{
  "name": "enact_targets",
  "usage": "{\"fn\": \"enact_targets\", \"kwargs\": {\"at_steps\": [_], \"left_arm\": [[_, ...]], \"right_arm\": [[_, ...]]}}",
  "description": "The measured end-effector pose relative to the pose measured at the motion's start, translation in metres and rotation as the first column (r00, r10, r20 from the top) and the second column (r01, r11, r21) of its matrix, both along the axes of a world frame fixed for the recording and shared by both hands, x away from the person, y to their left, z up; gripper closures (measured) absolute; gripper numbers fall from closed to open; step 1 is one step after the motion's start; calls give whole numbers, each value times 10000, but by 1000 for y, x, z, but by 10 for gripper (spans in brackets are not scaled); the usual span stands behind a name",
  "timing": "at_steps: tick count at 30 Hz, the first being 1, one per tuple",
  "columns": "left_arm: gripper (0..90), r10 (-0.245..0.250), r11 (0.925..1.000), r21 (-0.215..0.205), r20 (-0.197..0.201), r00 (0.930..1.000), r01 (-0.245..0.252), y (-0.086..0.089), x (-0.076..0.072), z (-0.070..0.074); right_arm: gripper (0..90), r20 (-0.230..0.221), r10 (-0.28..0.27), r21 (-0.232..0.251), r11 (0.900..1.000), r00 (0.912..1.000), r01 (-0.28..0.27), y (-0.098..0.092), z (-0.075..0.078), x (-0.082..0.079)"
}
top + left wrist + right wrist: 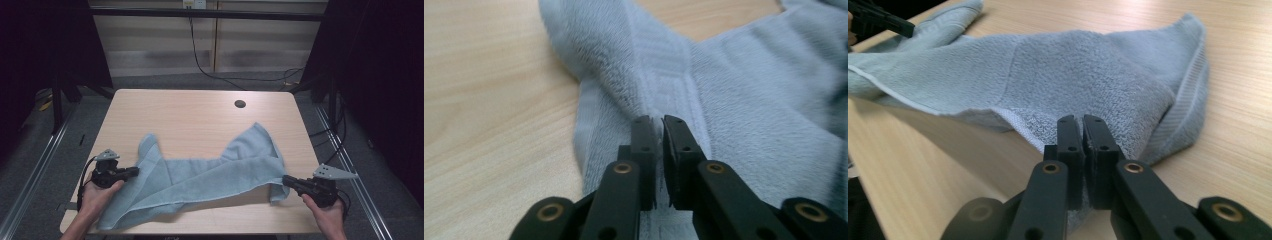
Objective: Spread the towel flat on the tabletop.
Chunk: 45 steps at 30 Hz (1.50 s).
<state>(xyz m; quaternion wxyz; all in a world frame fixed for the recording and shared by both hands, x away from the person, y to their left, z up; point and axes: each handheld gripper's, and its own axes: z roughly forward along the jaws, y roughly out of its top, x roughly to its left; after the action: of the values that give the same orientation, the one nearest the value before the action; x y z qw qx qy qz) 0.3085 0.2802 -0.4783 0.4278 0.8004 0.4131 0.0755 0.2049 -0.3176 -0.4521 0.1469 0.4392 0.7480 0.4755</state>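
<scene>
A light blue towel (210,175) lies rumpled across the near half of the wooden table (190,112), stretched between both hands. My left gripper (136,171) pinches the towel's left edge; in the left gripper view its jaws (660,122) are shut on a hemmed fold of the towel (749,100). My right gripper (285,179) holds the towel's right end near the table's front right corner. In the right gripper view its jaws (1082,120) are shut on a bunched corner of the towel (1088,75), lifted a little off the wood.
A round dark cable hole (240,104) sits in the table's far right part. The left gripper (883,22) shows far off in the right gripper view. Dark frames and floor rails flank the table, and a black cable (200,60) hangs behind it.
</scene>
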Motion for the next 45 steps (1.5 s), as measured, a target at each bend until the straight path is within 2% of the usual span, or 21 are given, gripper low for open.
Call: {"fn": "enact_targets", "kwargs": {"at_steps": [3,9,12,15,16,17,18,20,22,23,24,25,27,28,34,36,38,40,42,43,45], "left_arm": [[761,-470,9980,-401,442,9979,488,-8,0,10],[679,-1644,9861,342,511,9851,1628,-62,24,8],[652,-2369,9684,904,430,9706,2323,-92,33,3],[646,-2924,9513,1072,174,9561,2890,-111,39,-8],[648,-2973,9464,1331,31,9548,2942,-115,39,-13],[663,-3089,9352,1779,-135,9510,3063,-118,38,-17],[679,-3152,9321,1940,193,9488,3057,-118,36,-19],[705,-3063,9278,2326,286,9515,2916,-114,34,-17],[735,-2800,9301,2611,485,9588,2584,-108,34,-17],[759,-2515,9388,2549,483,9666,2316,-104,33,-17],[759,-2363,9391,2687,529,9702,2140,-99,34,-17],[791,-2108,9475,2570,554,9760,1901,-94,35,-18],[856,-1797,9517,2608,455,9827,1619,-83,36,-17],[856,-1584,9581,2481,413,9865,1434,-78,36,-17],[872,-377,9752,2188,179,9991,329,-56,43,-18],[872,80,9764,2156,75,9999,-95,-47,45,-17],[872,427,9748,2195,-86,9991,-397,-38,46,-16],[871,760,9734,2177,-123,9970,-715,-32,45,-16],[870,846,9762,2024,-262,9961,-776,-27,43,-15],[867,866,9787,1899,-376,9955,-780,-25,43,-15],[865,852,9827,1694,-591,9946,-741,-23,43,-15]], "right_arm": [[735,160,138,157,9998,9998,-141,4,7,7],[686,212,275,206,9994,9994,-279,25,14,49],[646,57,13,-81,10000,10000,-12,36,7,76],[622,-219,-145,-158,9998,9997,142,45,-2,94],[611,-315,-173,-319,9994,9994,163,48,-5,97],[613,-455,-129,-384,9992,9989,112,50,-8,99],[618,-532,-61,-465,9989,9986,36,52,-10,99],[627,-669,104,-575,9982,9977,-143,55,-14,96],[637,-883,438,-527,9974,9951,-486,58,-17,86],[647,-969,542,-551,9967,9938,-597,60,-18,81],[647,-969,542,-551,9967,9938,-597,60,-18,81],[673,-980,678,-579,9956,9929,-738,62,-19,76],[709,-1135,1169,-865,9881,9866,-1270,71,-25,61],[709,-1135,1169,-865,9881,9866,-1270,71,-25,61],[818,-1588,1956,-1273,9679,9677,-2166,89,-35,46],[819,-1655,1894,-1478,9655,9678,-2143,87,-35,45],[819,-1553,1554,-1749,9676,9756,-1820,82,-34,47],[819,-1582,798,-2279,9669,9842,-1150,71,-35,55],[820,-1624,567,-2352,9673,9851,-945,67,-35,59],[819,-1486,-82,-2530,9670,9889,-300,59,-33,65],[818,-1368,-339,-2614,9652,9900,-30,54,-31,69]]}}
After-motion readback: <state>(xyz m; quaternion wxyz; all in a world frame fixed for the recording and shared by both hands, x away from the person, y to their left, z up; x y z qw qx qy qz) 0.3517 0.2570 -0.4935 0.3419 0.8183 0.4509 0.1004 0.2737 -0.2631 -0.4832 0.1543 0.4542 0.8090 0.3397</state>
